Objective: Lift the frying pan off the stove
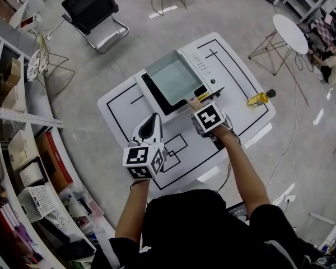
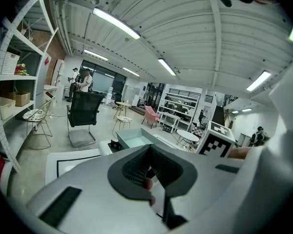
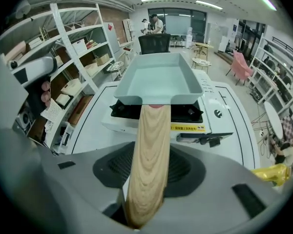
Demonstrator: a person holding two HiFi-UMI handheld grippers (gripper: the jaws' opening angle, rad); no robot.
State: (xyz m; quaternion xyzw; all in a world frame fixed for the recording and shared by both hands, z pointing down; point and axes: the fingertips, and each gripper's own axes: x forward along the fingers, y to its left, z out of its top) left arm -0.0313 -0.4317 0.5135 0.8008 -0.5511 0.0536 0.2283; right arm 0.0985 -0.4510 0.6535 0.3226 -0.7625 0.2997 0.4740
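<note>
The pale teal square frying pan [image 3: 158, 77] sits flat on the white portable stove with the black top [image 3: 185, 113] in the middle of the white table [image 1: 241, 94]. Its light wooden handle [image 3: 149, 155] runs straight back toward the person, right in line with the right gripper [image 1: 200, 112], which is clamped on it with that arm stretched forward. So I'd say the lift is all on the right side. The left gripper [image 1: 150, 126] hangs nearer the person, apart from the stove, its jaws looking together on nothing.
</note>
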